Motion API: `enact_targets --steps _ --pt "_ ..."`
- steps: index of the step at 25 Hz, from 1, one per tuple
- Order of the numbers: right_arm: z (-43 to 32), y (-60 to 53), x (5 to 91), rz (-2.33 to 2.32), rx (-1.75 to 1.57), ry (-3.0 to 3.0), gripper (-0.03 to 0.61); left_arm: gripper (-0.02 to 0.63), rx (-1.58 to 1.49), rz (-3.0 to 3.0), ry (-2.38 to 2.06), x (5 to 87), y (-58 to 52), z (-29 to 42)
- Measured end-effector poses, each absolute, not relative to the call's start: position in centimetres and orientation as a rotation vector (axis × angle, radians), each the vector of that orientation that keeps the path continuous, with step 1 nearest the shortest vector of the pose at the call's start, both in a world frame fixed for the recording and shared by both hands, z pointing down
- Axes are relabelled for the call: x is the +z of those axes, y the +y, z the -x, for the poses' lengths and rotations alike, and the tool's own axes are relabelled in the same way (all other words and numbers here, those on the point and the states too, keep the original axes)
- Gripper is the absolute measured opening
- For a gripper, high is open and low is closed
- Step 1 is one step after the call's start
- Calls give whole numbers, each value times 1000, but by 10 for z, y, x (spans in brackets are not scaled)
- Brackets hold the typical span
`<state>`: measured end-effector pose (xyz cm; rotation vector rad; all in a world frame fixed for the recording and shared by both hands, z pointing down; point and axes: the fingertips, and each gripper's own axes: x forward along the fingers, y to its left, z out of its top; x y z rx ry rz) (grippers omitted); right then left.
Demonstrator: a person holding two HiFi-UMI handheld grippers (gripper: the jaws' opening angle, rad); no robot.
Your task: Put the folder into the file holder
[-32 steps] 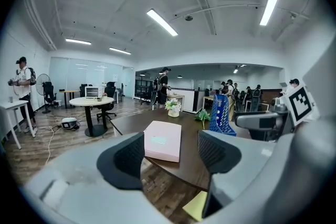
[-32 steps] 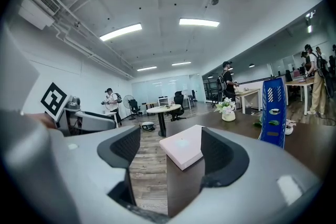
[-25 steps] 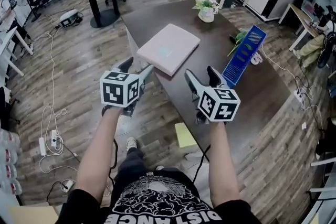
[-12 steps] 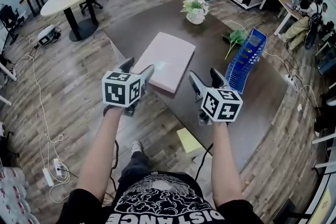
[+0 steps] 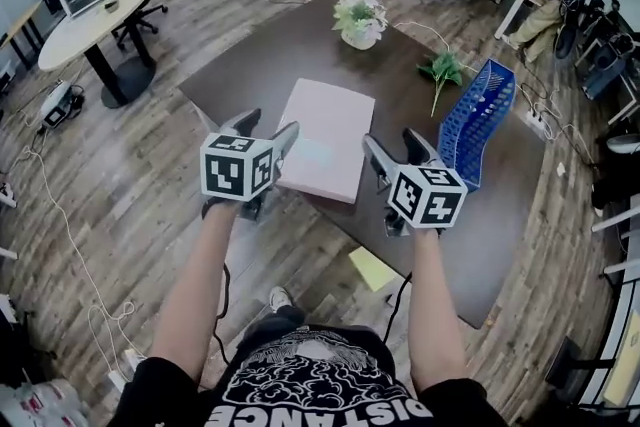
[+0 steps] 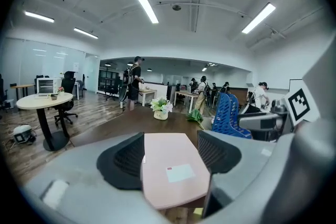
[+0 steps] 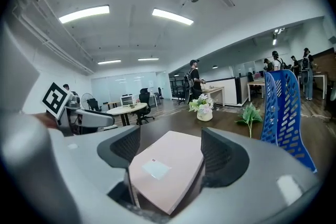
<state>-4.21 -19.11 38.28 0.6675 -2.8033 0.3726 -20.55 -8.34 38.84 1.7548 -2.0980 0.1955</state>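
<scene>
Your left tool (image 5: 266, 127) and right tool (image 5: 392, 141) hover spread and empty near the pink folder (image 5: 325, 150), flat on the worktop (image 5: 250, 75) beside the blue file holder (image 5: 482, 120).

From where I'm sitting, the white label (image 6: 180, 172) on the folder (image 5: 325, 140) is too small to read in any view. In the head view, the left gripper (image 5: 268, 125) covers the folder's lower left edge. The right gripper (image 5: 392, 141) blocks a patch of table (image 5: 270, 60) just beside the file holder (image 5: 480, 115). In the right gripper view, the holder's foot sits behind the gripper body at lower right. The yellow sheet (image 5: 368, 267) on the floor is partly covered, so no clue what it is. The people (image 6: 202, 93) at the far desks are way too tiny to make out.
</scene>
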Motion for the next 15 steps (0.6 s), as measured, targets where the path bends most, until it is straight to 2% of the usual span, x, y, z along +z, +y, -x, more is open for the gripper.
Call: enact_targets --steps 8,15 --pt "70 -200 394 -773 401 -2748 350 318 224 -1836 -1985 405 -107 244" --pt "67 -214 411 -812 495 -2687 350 318 253 -1873 -1888 422 -127 250"
